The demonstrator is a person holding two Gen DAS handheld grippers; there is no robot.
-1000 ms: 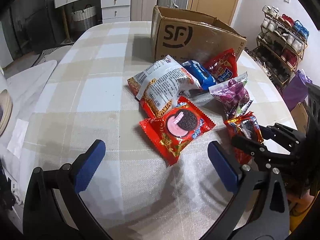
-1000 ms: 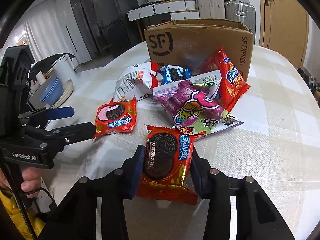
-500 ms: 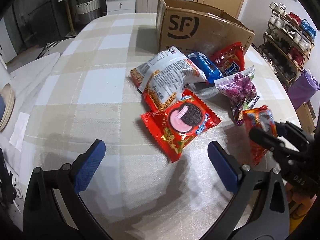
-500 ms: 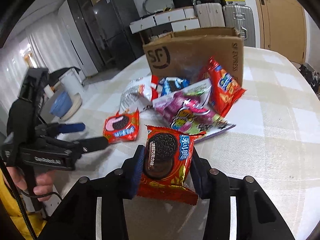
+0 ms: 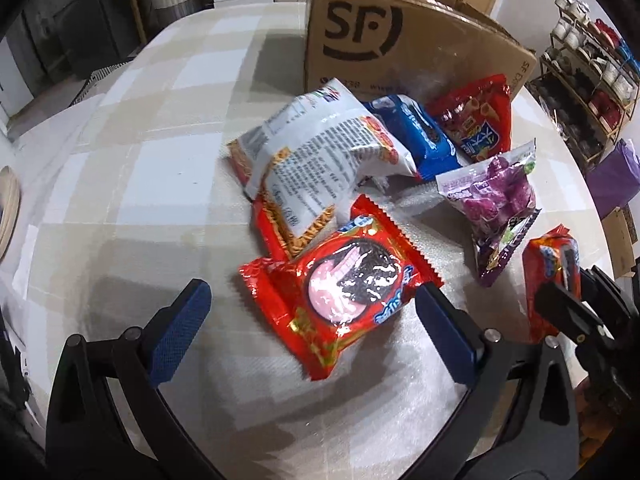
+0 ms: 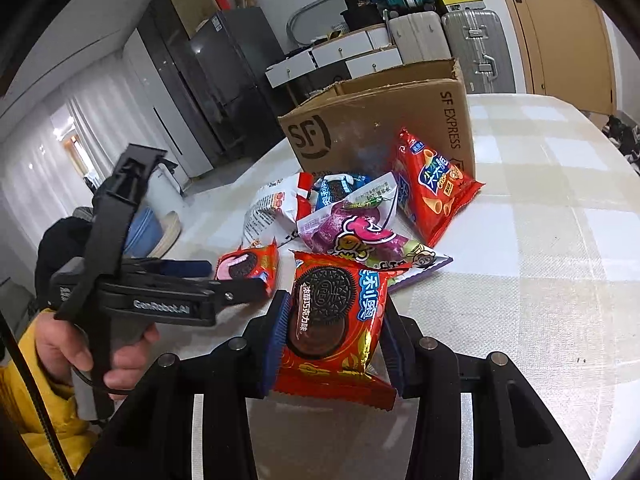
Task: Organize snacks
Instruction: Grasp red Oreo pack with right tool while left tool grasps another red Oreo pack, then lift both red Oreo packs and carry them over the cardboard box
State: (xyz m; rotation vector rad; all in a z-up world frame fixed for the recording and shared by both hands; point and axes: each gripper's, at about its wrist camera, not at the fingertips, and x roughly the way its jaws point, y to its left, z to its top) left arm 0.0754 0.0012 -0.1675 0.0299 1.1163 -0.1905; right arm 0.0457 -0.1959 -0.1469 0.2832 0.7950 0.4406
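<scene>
My right gripper (image 6: 332,340) is shut on a red chocolate Oreo packet (image 6: 332,320), held above the table; the packet also shows in the left wrist view (image 5: 554,276). My left gripper (image 5: 316,316) is open, its fingers on either side of a red strawberry Oreo packet (image 5: 344,292) lying on the table; that packet (image 6: 250,266) and the left gripper (image 6: 236,280) show in the right wrist view. Behind lie a white noodle-snack bag (image 5: 320,152), a blue Oreo pack (image 5: 416,136), a red cone-snack bag (image 5: 476,120) and a purple candy bag (image 5: 496,200).
An open SF cardboard box (image 5: 400,48) stands at the far side of the checked table (image 5: 140,168), just behind the snack pile. A shoe rack (image 5: 588,68) stands beyond the table's right edge. Drawers and suitcases line the far wall.
My left gripper has moved forward and now straddles the strawberry Oreo packet. My right gripper has lifted the chocolate Oreo packet higher off the table.
</scene>
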